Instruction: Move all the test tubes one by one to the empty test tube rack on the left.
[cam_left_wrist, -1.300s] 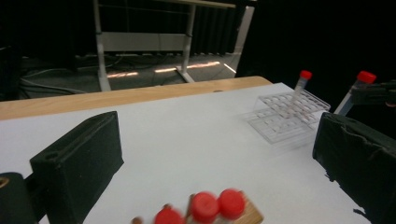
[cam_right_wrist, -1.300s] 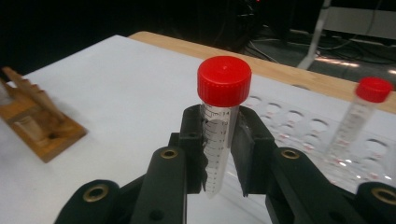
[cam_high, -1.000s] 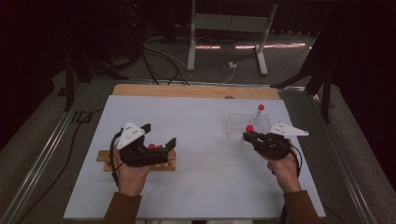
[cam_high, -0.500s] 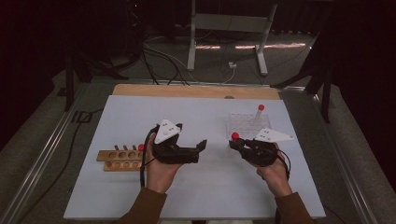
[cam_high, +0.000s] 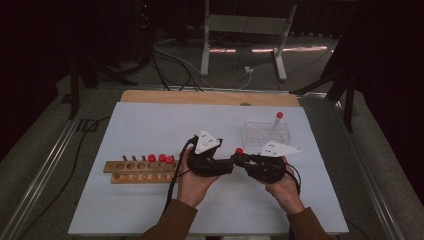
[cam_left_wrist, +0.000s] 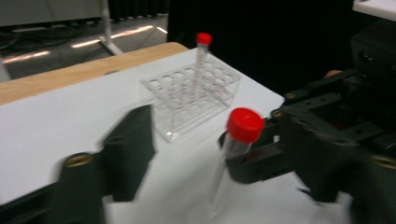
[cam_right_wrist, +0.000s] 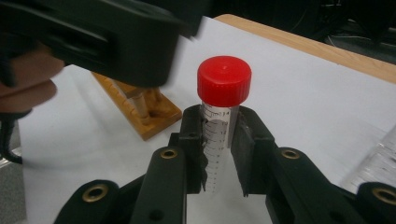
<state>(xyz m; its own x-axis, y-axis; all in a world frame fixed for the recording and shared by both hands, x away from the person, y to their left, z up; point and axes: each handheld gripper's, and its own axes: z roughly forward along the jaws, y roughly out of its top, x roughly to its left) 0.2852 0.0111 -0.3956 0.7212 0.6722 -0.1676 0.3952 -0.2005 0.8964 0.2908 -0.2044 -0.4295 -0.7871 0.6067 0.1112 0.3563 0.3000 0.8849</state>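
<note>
My right gripper (cam_right_wrist: 218, 140) is shut on a clear tube with a red cap (cam_right_wrist: 224, 80), held upright over the middle of the white mat (cam_high: 150, 125). In the high view that tube (cam_high: 239, 151) stands where my left gripper (cam_high: 226, 163) and right gripper (cam_high: 241, 160) meet tip to tip. The left gripper (cam_left_wrist: 224, 158) has just been closing its jaws. The tube (cam_left_wrist: 243, 126) stands between them, and I see no pad pressing on it.
A wooden rack (cam_high: 135, 172) with three red-capped tubes (cam_high: 161, 158) lies left of the hands. A clear plastic rack (cam_high: 260, 134) holding one tube (cam_high: 278, 120) stands behind the right hand. A wooden strip (cam_high: 210, 97) runs along the mat's far edge.
The left gripper has come right from the wooden rack to the mat's middle. The right gripper has carried its tube left to meet it. The left jaws stand narrower.
</note>
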